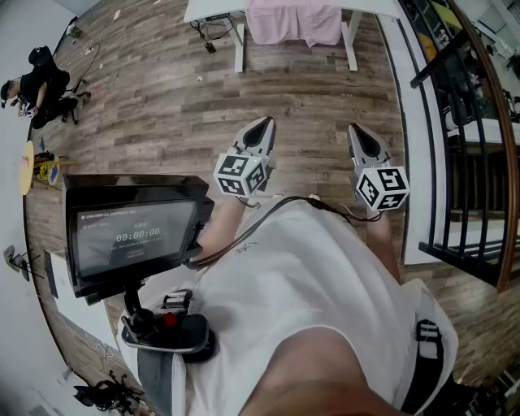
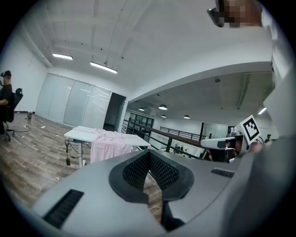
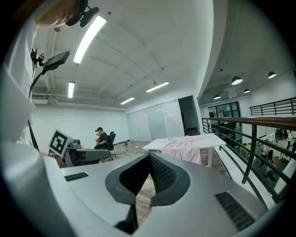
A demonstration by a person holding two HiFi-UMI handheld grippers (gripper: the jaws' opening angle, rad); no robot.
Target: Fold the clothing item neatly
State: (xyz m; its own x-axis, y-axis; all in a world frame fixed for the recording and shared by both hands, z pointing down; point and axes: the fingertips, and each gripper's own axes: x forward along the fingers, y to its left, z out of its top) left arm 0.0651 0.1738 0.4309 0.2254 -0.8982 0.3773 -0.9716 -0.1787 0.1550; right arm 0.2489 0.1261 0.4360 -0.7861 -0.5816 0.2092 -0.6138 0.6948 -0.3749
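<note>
Two grippers closed and empty; one pink garment [image 1: 294,22] lies well apart on one white table [image 1: 213,8].
Head view: left gripper [image 1: 262,123] and right gripper [image 1: 358,132] hover over wood floor [image 1: 162,97], jaws together; pink garment and white table are cut off at the top edge. Left gripper view: jaws meet on nothing. Right gripper view: likewise, with the pink garment draped far ahead.

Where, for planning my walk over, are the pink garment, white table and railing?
pink garment [image 1: 294,23], head view, draped middle.
white table [image 2: 78,134], left gripper view, bare tabletop end.
railing [image 3: 259,121], right gripper view, top rail.
</note>
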